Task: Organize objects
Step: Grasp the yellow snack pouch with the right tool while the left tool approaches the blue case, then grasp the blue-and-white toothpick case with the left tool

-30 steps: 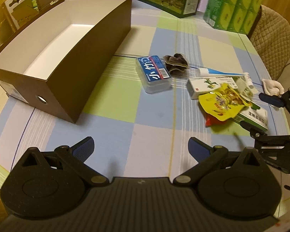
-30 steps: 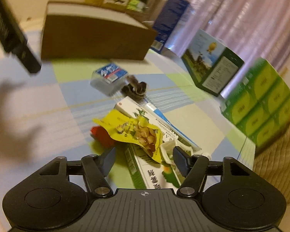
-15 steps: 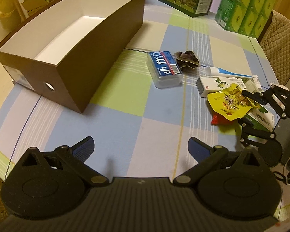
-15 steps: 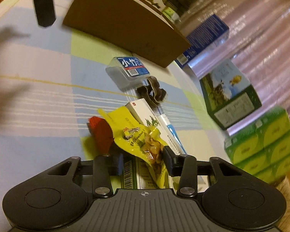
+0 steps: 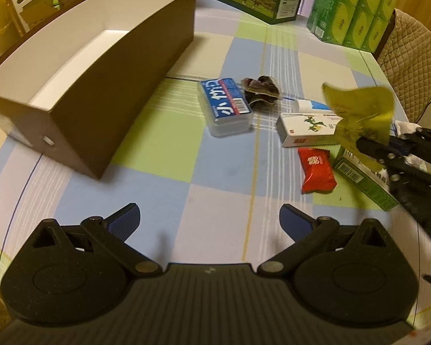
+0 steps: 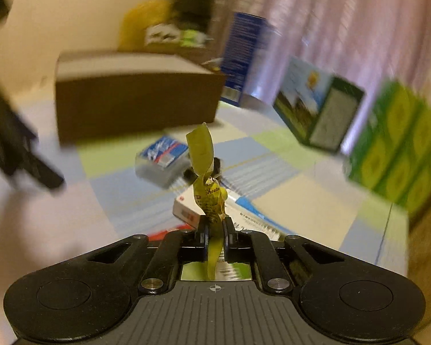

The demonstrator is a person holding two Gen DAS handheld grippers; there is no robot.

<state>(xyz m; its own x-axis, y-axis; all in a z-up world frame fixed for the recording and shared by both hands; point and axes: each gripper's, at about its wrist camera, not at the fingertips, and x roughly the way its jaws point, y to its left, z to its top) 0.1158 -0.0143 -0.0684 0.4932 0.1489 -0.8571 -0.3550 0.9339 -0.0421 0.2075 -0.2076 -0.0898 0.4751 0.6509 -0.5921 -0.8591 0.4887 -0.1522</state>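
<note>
Snack pouch (image 6: pixel 208 198), yellow, pinched in right gripper (image 6: pixel 214 234), lifted above white medicine box (image 5: pixel 307 129); half a second ago it lay there on red packet (image 5: pixel 317 169), now exposed. Step: carry. Next: move far-left over brown box (image 5: pixel 80 86), release. Left gripper (image 5: pixel 208 218) spread, empty.

Left tongs (image 5: pixel 208 220) spread wide, hovering low over tabletop (image 5: pixel 221 178). Right tongs (image 6: pixel 214 230) clamped on yellow packet (image 6: pixel 207 178), apparently raised; view blurred.
</note>
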